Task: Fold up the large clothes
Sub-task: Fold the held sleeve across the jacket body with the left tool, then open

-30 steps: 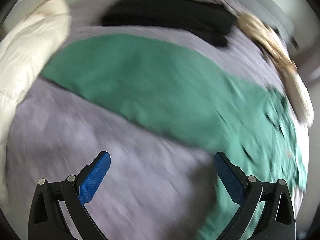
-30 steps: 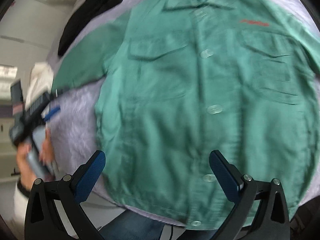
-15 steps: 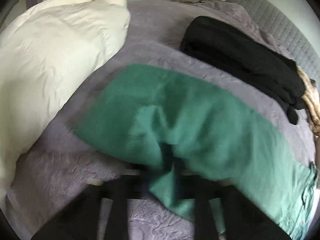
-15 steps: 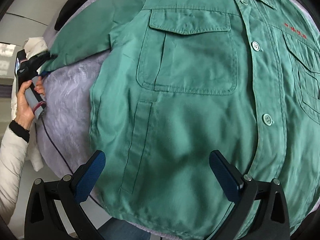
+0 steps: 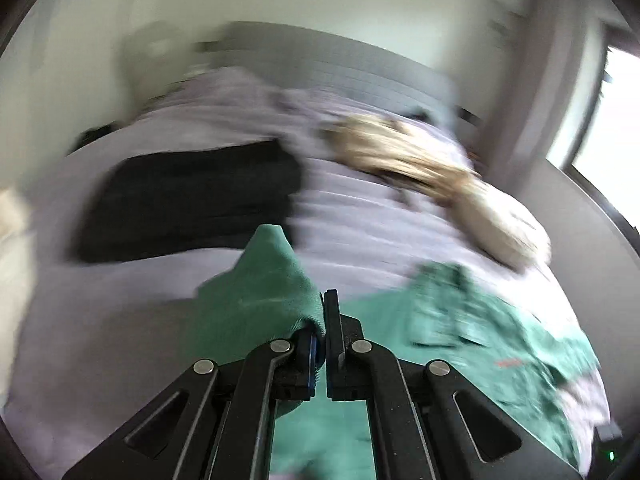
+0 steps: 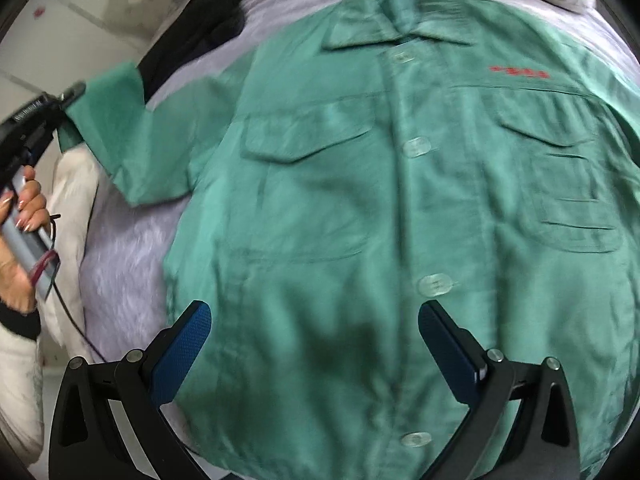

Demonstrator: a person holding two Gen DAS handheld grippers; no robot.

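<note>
Between the pads of the left tool (image 5: 323, 334) sits the cuff end of the green shirt's sleeve (image 5: 267, 292); the jaws are clenched on the fabric, and the gathered cloth rises in a peak just ahead of the fingertips. From the right wrist view, the same sleeve (image 6: 132, 128) runs up and away from the shirt body to the left tool (image 6: 60, 100), which a hand (image 6: 24, 216) holds by its grey handle at the left edge of the frame; a dark cable hangs from that handle. Over the lower front of the shirt, the right tool (image 6: 314, 344) stands released, its blue pads wide apart with nothing between them; whether the pads touch the cloth cannot be told. The green shirt (image 6: 400, 220) lies front-up and buttoned on the bed (image 6: 120, 256), collar toward the far side, two flapped chest pockets showing and red lettering above one pocket. Beyond the shirt, on the lilac bed cover, lies a black garment (image 5: 188, 204), and beside it, toward the right, a tan garment (image 5: 440, 184). A white padded item (image 6: 76, 200) lies at the left edge of the bed, near the hand. A grey headboard (image 5: 340, 64) closes the far end; the left wrist view is blurred.
</note>
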